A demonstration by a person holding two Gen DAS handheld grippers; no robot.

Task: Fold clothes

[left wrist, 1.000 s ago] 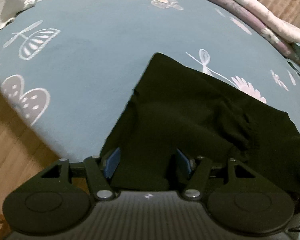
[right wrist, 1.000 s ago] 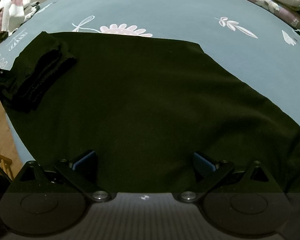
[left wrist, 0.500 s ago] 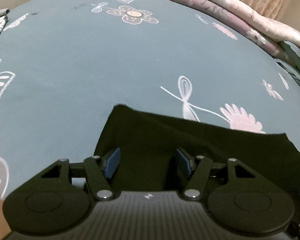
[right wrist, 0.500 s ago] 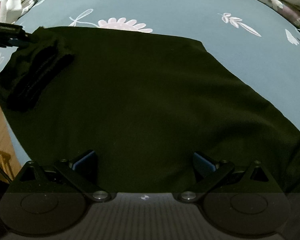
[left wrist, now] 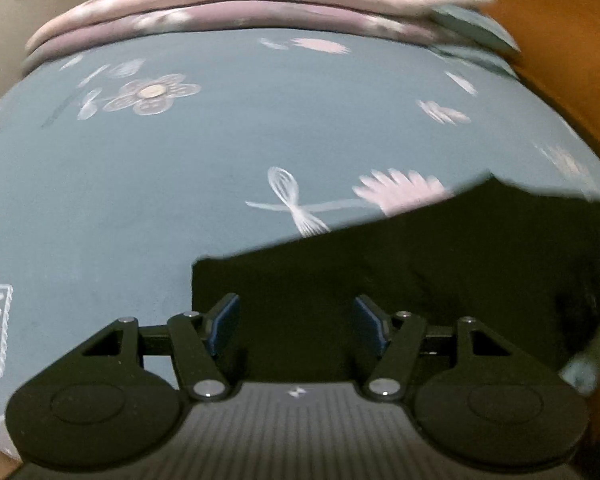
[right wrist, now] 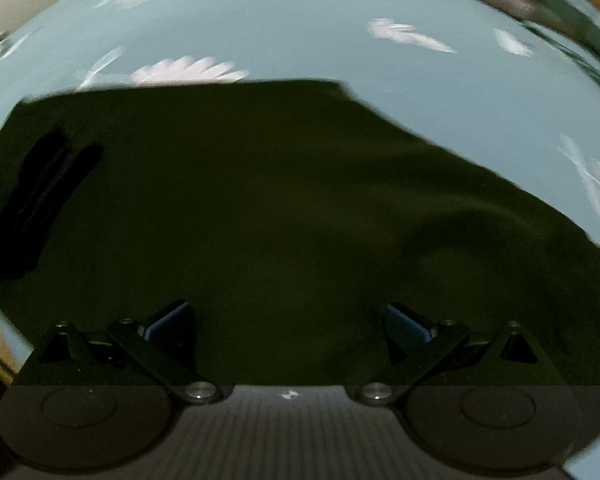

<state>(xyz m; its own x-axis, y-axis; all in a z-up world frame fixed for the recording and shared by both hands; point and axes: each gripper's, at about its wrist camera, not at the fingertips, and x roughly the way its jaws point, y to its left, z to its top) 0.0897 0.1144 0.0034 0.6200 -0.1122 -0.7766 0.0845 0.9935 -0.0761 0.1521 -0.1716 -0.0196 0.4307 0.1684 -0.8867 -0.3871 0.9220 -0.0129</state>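
Fingers [left wrist: 224,322] opening over black garment [left wrist: 420,264]

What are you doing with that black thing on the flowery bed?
A person with a gripper in each hand is folding a black garment spread on the blue flowered bedsheet. The left gripper sits over one corner of the cloth, its fingers opening and pinching nothing. The right gripper hangs over the middle of the cloth, fingers apart, not gripping. A thicker folded part lies at the cloth's left end.
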